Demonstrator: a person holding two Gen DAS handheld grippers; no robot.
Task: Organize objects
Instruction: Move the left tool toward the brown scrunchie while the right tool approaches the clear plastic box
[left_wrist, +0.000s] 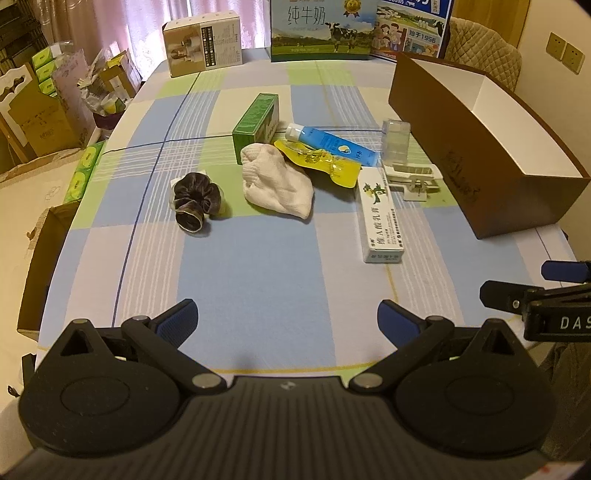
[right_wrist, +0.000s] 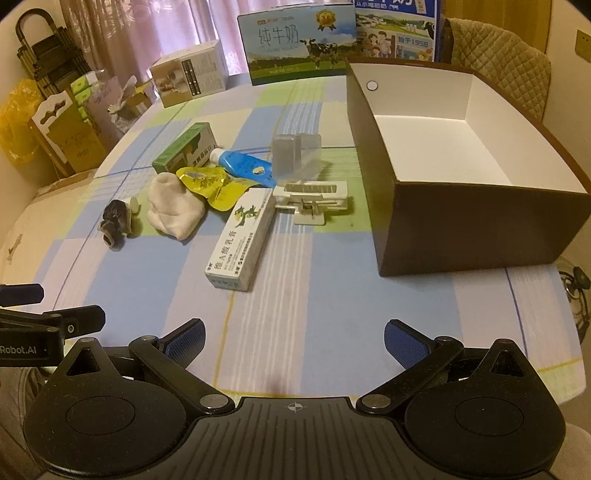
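Ahead, bare tablecloth (left_wrist: 258, 266) — both claws wide, clutter beyond.

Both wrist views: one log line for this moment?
left gripper: open, empty | right gripper: open, empty | brown box: empty | white sock, white carton: loose on table

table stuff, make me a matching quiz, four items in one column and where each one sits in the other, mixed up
Items:
1. scrunchie
2. brown box
3. white sock
4. blue tube

Places:
A. far right of the table
B. between the green carton and the clear plastic case
C. farthest left of the loose pile
D. between the scrunchie and the yellow pouch

Pairs: 1-C, 2-A, 3-D, 4-B
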